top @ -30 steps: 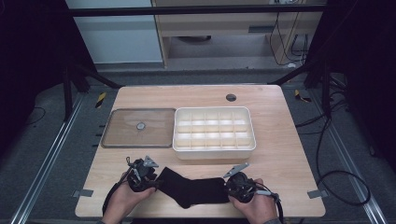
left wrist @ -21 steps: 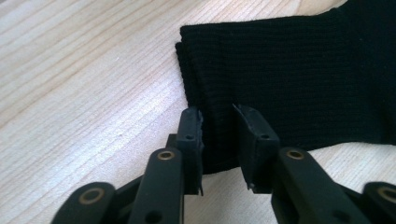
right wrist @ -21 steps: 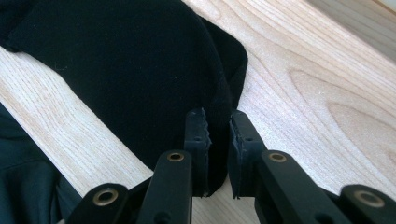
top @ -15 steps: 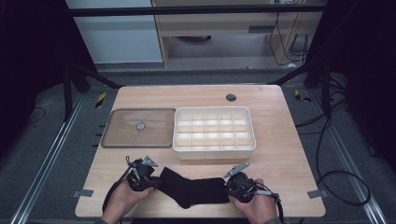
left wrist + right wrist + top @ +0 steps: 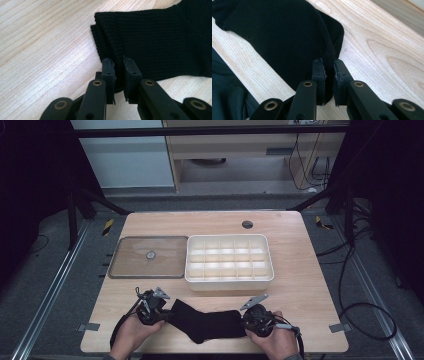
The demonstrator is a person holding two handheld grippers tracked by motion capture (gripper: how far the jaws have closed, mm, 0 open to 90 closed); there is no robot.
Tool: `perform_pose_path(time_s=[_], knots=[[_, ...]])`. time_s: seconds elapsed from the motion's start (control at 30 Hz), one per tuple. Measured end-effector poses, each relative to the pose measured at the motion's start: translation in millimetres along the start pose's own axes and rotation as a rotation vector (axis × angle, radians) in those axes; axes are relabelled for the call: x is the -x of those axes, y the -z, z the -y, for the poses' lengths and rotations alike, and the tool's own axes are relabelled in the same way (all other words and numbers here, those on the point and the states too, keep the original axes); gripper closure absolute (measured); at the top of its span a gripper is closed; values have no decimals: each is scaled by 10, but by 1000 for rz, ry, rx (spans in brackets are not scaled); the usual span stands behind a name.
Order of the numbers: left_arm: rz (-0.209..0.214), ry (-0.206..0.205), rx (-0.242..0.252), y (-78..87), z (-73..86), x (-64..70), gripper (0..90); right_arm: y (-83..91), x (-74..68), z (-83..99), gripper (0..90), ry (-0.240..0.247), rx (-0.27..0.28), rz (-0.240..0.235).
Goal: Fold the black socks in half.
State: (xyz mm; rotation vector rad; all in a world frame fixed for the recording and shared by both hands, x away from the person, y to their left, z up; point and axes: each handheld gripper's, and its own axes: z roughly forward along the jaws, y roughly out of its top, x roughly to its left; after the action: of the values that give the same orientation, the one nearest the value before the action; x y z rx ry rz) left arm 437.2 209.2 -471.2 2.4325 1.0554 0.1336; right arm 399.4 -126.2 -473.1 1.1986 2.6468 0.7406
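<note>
both grippers, left [image 5: 118, 62] and right [image 5: 329, 63], are pinching thin edges of the black sock [image 5: 207, 325]; uneven pulling risks fabric slipping free.

I'm looking down on a light wooden tabletop [image 5: 300, 285] filling the middle of the frame. A black sock [image 5: 205, 324] is lying flat along its lower edge, stretching sideways just below centre. Above it, right of centre, a white tray [image 5: 229, 279] divided into small compartments is sitting. Just beside the tray on its left, a flat transparent lid [image 5: 149, 257] with a small round knob is resting. Near the upper edge, a dark round grommet hole [image 5: 247, 224] is showing in the wood.
</note>
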Motion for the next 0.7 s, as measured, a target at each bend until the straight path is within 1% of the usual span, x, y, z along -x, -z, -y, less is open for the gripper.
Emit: perform_pose_path(time_s=[0.1, 0.2, 0.33, 0.5, 0.53, 0.57, 0.6, 0.63, 0.67, 0.7], knots=[[0, -4, -1, 18, 1, -3, 811, 14, 6, -1, 819, -11, 8, -6], [8, -5, -6, 23, 7, -15, 812, 28, 14, -3, 819, -12, 13, -6], [7, -6, -4, 48, 1, -12, 814, 33, 13, -7, 820, -11, 17, -9], [0, -11, 5, 154, -29, -50, 816, 45, -5, -27, 819, -18, 33, -31], [-6, -14, 13, 201, -47, -72, 816, 39, -11, -44, 819, -16, 35, -28], [-6, -14, 13, 201, -47, -72, 817, 39, -11, -44, 819, -16, 35, -28], [-19, -19, 11, 240, -62, -88, 817, 22, -17, -65, 819, -13, 36, -29], [-19, -19, 11, 240, -62, -88, 817, 13, -17, -74, 819, -13, 35, -30], [-32, -26, 6, 261, -69, -98, 817, 13, -17, -74, 819, -13, 35, -30], [-31, -23, 8, 275, -73, -104, 817, -4, -18, -87, 819, -15, 38, -29]])
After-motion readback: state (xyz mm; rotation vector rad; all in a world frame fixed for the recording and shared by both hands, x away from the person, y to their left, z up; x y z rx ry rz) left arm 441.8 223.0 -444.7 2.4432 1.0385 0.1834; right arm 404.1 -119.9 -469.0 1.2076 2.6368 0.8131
